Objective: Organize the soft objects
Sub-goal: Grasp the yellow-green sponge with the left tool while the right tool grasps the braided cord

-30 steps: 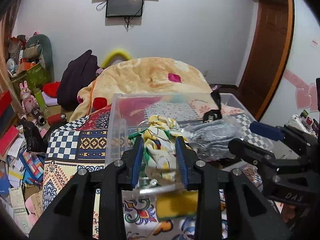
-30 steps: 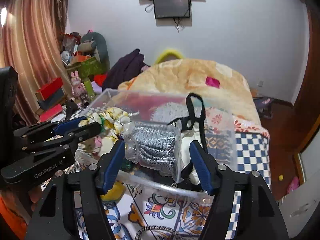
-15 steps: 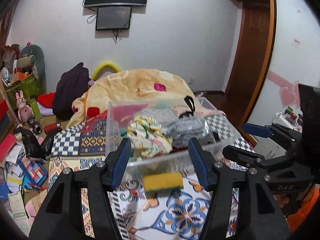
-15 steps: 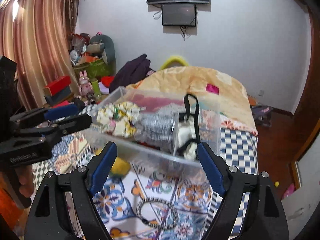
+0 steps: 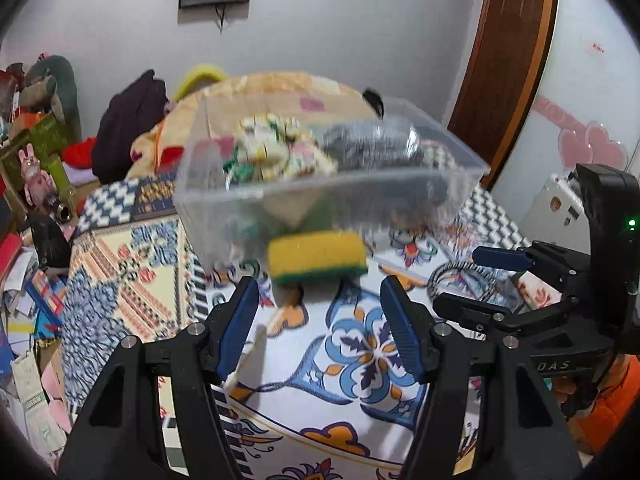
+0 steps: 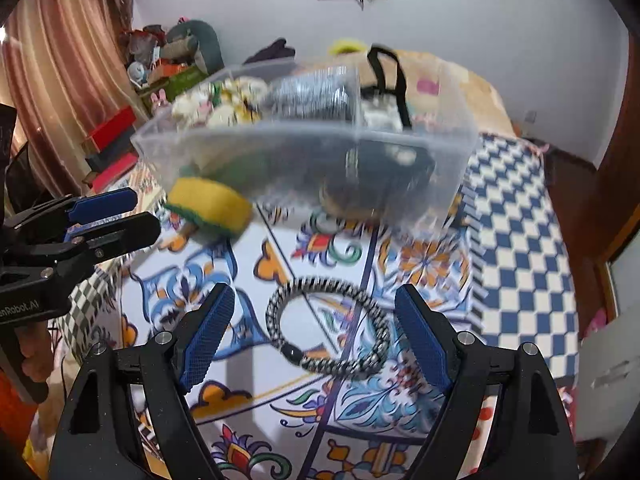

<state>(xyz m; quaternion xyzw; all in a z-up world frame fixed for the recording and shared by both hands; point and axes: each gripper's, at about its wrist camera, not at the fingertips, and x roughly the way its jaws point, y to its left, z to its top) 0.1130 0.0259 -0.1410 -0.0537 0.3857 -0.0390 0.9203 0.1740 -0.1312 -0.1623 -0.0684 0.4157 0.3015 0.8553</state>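
Note:
A clear plastic bin (image 5: pixel 256 200) (image 6: pixel 452 168) sits on the patterned cloth and holds a floral cloth bundle (image 5: pixel 276 152) (image 6: pixel 216 104), a grey knitted item in a bag (image 5: pixel 372 148) (image 6: pixel 316 92) and a black strap (image 6: pixel 384 68). A yellow and green sponge (image 5: pixel 316 256) (image 6: pixel 208 204) lies in front of the bin. A black and white braided ring (image 6: pixel 328 336) lies on the cloth. My left gripper (image 5: pixel 320 328) is open and empty, just short of the sponge. My right gripper (image 6: pixel 316 336) is open and empty, over the ring.
The patterned cloth (image 5: pixel 360 352) (image 6: pixel 520 240) covers the surface. An orange blanket heap (image 5: pixel 280 84) lies behind the bin. Toys and boxes (image 5: pixel 36 140) are piled at the left by a curtain (image 6: pixel 60 60). A wooden door (image 5: pixel 504 60) stands at the right.
My left gripper let go of the floral cloth bundle, which now rests in the bin. Both grippers pulled back from the bin and tilted down toward the cloth.

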